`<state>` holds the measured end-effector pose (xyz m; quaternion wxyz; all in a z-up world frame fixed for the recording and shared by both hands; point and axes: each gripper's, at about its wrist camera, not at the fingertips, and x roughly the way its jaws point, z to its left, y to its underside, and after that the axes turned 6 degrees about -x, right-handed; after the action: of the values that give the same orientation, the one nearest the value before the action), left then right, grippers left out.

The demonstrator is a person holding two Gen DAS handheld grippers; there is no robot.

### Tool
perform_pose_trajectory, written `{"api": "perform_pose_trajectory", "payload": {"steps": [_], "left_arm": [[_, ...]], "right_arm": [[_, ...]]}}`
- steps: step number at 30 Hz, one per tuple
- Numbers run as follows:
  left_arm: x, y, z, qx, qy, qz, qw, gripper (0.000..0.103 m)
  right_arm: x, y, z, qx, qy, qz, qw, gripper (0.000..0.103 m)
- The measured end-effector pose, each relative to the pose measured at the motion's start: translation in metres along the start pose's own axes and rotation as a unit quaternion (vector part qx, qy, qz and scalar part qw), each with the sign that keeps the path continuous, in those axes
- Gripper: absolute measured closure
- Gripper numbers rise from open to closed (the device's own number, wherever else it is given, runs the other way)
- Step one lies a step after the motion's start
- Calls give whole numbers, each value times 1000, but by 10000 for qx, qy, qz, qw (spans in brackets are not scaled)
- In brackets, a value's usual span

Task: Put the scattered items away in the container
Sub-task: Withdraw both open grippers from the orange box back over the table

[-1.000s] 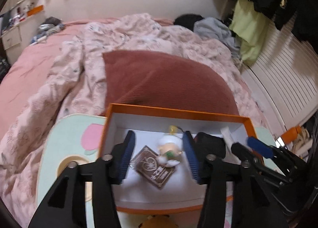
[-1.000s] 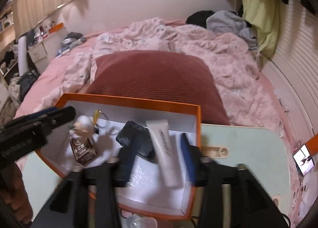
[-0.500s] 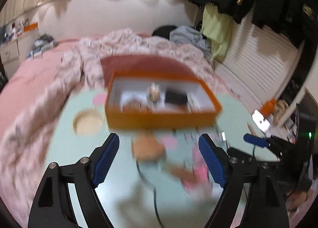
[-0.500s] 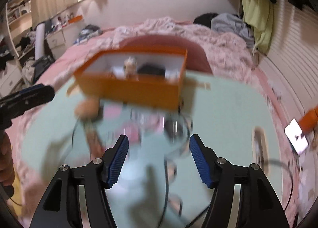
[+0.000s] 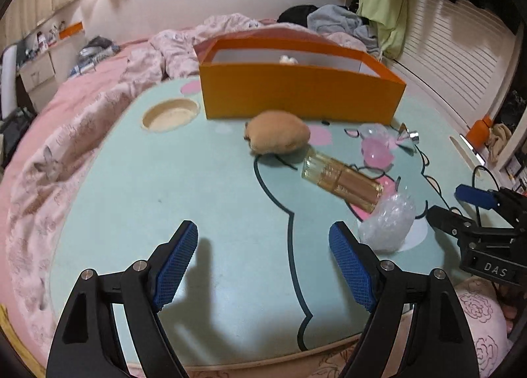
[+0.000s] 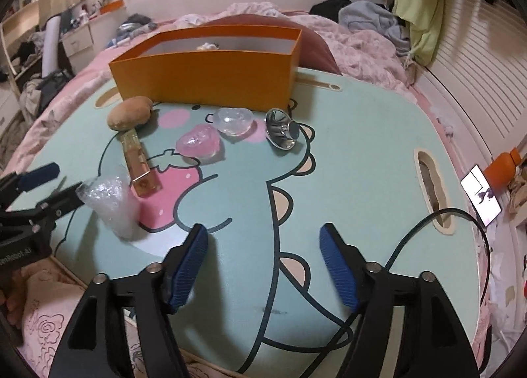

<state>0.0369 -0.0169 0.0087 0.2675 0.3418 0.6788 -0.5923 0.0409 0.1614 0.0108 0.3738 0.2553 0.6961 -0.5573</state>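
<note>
Seeing little of the inside of the orange box [image 5: 301, 94], standing at the far edge of the mint lap table [image 5: 197, 180]: only a small pale tip peeking over its near wall, too small to name. Struggling to identify the silver cone-shaped piece [image 6: 284, 134] lying near the box's right corner. Losing the black cable [image 6: 411, 236] behind a finger of the right gripper [image 6: 263, 262] toward the near edge.

Lying behind the box, partly hidden by it: a maroon cushion [image 6: 314, 48] on a rumpled pink quilt [image 5: 49, 164]. Lying beyond the table's right edge: a lit phone [image 6: 481, 195] and an orange bottle [image 6: 502, 165].

Counting six loose items on the table in front of the one box:
- one tan plush toy [image 5: 278, 136], just beside the near wall
- one amber bottle [image 5: 342, 180], lying flat, one end by the plush
- one pink translucent piece [image 6: 197, 142]
- one clear piece [image 6: 234, 121], near the pink one
- the one silver piece
- one bubble-wrap bundle [image 5: 388, 223], toward the near edge, between the two grippers

Hovering over bare table by the near edge: the left gripper [image 5: 263, 262], jaws having just been opening, standing spread, nothing between them. Hovering likewise: the right gripper, jaws having just been opening wider, spread, gripping nothing.
</note>
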Motion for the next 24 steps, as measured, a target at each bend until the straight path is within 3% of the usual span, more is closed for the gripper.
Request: {"api": "perform_pose_trajectory", "payload": {"steps": [1,3,6,24], "left_arm": [[4,2,1,-18,65,47,10000,18],[6,3,-1,68,13,19,10000,13],[12,5,-7,246,-191,114,9994,0],[12,6,-8,283,-115,73,9995,0]], "right_arm": [[2,0,-1,11,-37,41,10000,21],[7,0,-2,65,-104,140,9998,0],[9,-1,-3,59,-131,197,9997,0],[9,-2,-3,36,-151,177,9997,0]]}}
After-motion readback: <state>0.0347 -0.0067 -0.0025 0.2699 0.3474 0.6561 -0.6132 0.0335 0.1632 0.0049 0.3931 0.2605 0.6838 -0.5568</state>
